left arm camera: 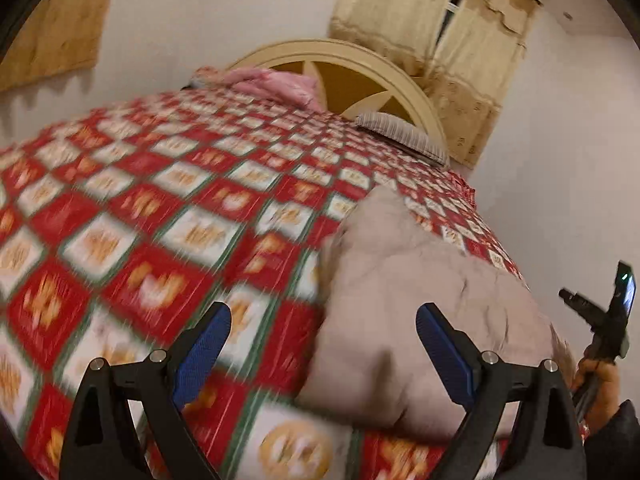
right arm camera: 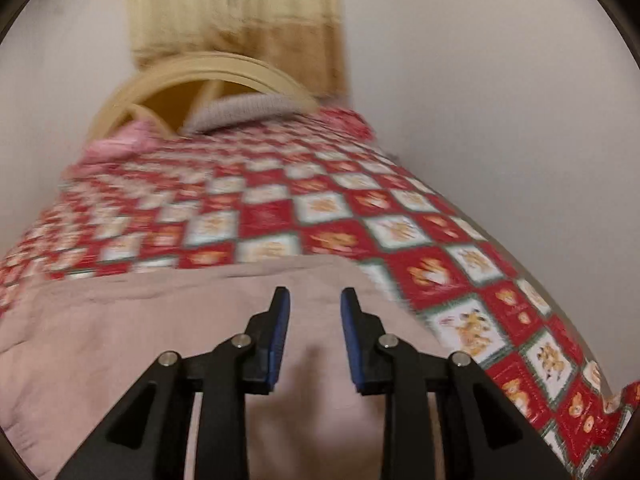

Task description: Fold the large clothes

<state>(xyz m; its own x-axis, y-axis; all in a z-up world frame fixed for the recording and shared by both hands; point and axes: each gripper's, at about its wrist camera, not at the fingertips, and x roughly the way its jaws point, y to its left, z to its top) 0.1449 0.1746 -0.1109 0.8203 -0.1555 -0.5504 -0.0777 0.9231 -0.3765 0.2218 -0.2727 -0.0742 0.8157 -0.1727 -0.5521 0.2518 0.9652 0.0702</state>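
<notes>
2 grippers, mine, both empty: left gripper [left arm camera: 323, 334] spread wide, right gripper [right arm camera: 315, 312] parted above the beige garment [right arm camera: 168, 320]; it may bunch if I grab 1 layer.

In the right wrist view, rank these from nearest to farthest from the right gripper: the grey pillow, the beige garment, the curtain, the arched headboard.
1. Beige garment: directly under the right gripper, nearest.
2. Grey pillow: at the bed's far end, leaning against the headboard.
3. Arched headboard: just behind the pillow.
4. Curtain: on the wall above and behind the headboard, farthest.
</notes>
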